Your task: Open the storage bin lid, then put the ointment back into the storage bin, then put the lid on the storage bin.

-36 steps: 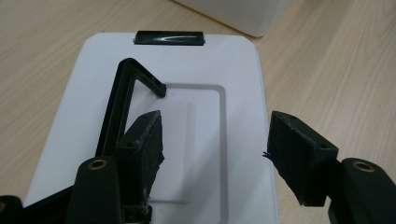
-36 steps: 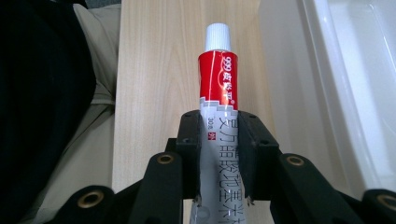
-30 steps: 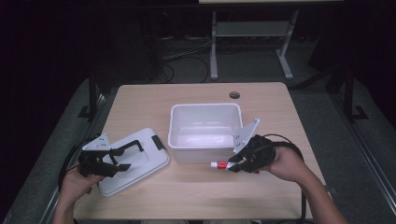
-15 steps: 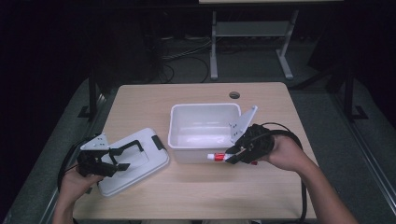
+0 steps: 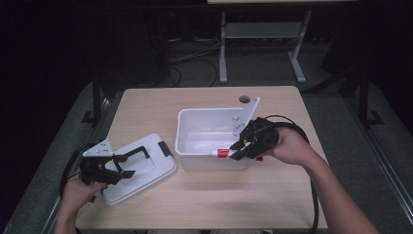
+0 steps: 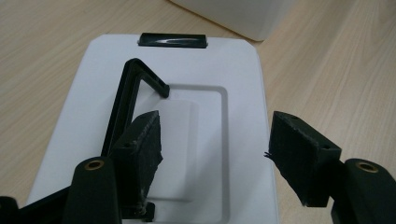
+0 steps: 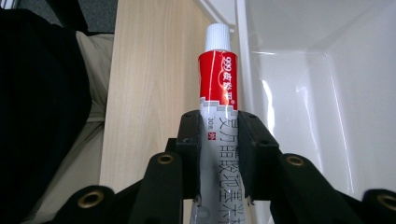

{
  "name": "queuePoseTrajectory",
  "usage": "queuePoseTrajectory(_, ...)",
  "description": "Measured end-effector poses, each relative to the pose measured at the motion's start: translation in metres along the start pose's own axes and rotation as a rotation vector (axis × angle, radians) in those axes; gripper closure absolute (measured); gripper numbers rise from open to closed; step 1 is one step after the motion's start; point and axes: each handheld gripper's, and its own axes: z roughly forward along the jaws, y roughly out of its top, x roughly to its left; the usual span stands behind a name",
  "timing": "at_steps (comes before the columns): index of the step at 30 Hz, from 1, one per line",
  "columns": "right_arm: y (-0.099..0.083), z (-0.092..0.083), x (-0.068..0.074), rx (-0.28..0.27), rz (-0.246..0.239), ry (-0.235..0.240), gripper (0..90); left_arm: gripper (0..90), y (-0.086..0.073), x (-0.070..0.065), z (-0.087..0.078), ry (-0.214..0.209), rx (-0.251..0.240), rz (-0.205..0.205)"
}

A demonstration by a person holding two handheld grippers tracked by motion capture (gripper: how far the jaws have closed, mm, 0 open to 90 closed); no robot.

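Our right tool (image 5: 239,150) clamps a red-and-white tube (image 7: 217,79) by its flat end, capped tip level with the near rim of the white bin (image 5: 195,119); we judge the cap could catch that rim, or the tube slide from so narrow a grip. Our left tool (image 6: 212,156), jaws wide and holding nothing, hovers over the lid (image 5: 156,170) at the bin's eight o'clock on the worktop (image 5: 146,107).

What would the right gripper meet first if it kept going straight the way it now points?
Probably nothing at once: the right gripper, shut on the tube, aims its cap along the white bin's near rim. Depth is unclear; the rim is nearest.
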Motion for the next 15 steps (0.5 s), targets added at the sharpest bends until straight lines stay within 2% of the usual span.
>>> queuePoseTrajectory(15, 0.015, 0.013, -0.015, 0.018, -0.012, 0.022, 71.6, 33.4, 0.001, 0.000, 0.000, -0.002, -0.011, 0.001)
